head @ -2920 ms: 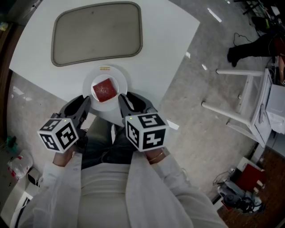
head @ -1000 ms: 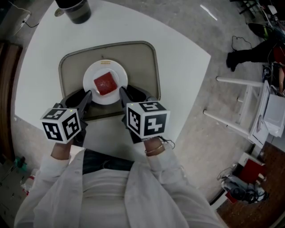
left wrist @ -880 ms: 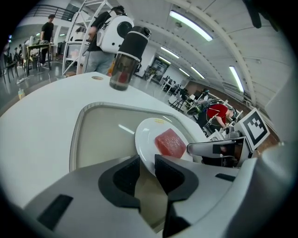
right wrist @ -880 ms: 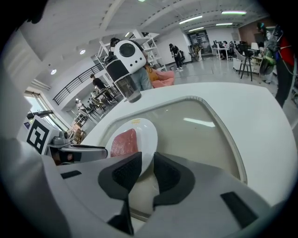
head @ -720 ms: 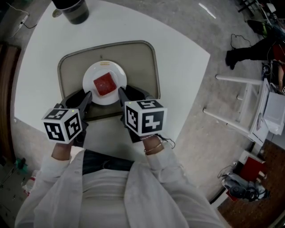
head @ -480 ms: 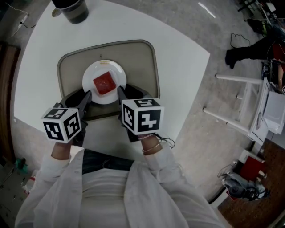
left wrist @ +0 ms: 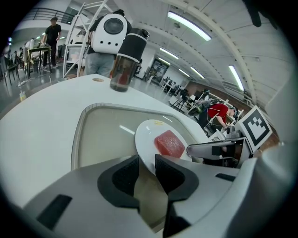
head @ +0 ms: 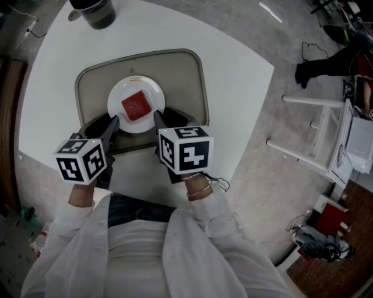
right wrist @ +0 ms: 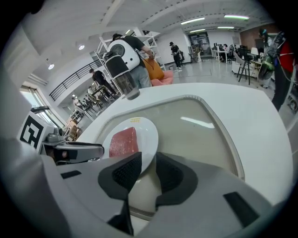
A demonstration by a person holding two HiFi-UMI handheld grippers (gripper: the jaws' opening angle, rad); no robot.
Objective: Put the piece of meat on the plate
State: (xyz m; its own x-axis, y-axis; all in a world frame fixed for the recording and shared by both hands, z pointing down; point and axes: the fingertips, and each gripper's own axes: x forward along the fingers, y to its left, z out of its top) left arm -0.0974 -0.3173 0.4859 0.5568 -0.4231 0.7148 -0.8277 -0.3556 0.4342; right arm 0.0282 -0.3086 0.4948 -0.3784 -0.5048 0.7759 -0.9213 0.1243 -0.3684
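A red square piece of meat (head: 134, 106) lies on a round white plate (head: 152, 92), which is over the beige tray (head: 180, 81) on the white table. My left gripper (head: 115, 121) is shut on the plate's near-left rim and my right gripper (head: 156, 117) on its near-right rim. In the left gripper view the plate (left wrist: 145, 135) with the meat (left wrist: 169, 143) runs between the jaws of the left gripper (left wrist: 147, 171). In the right gripper view the right gripper (right wrist: 148, 173) pinches the plate (right wrist: 148, 132) beside the meat (right wrist: 123, 141). Whether the plate touches the tray I cannot tell.
A dark tumbler (head: 96, 13) stands at the table's far left, past the tray. The table's (head: 233, 64) curved edge drops off on the right, where a white rack (head: 317, 142) stands on the floor. People stand in the background (right wrist: 139, 53).
The plate with the meat has gone from the table's near edge to over the tray, carried by both grippers. In the last second it has crept slightly further onto the tray.
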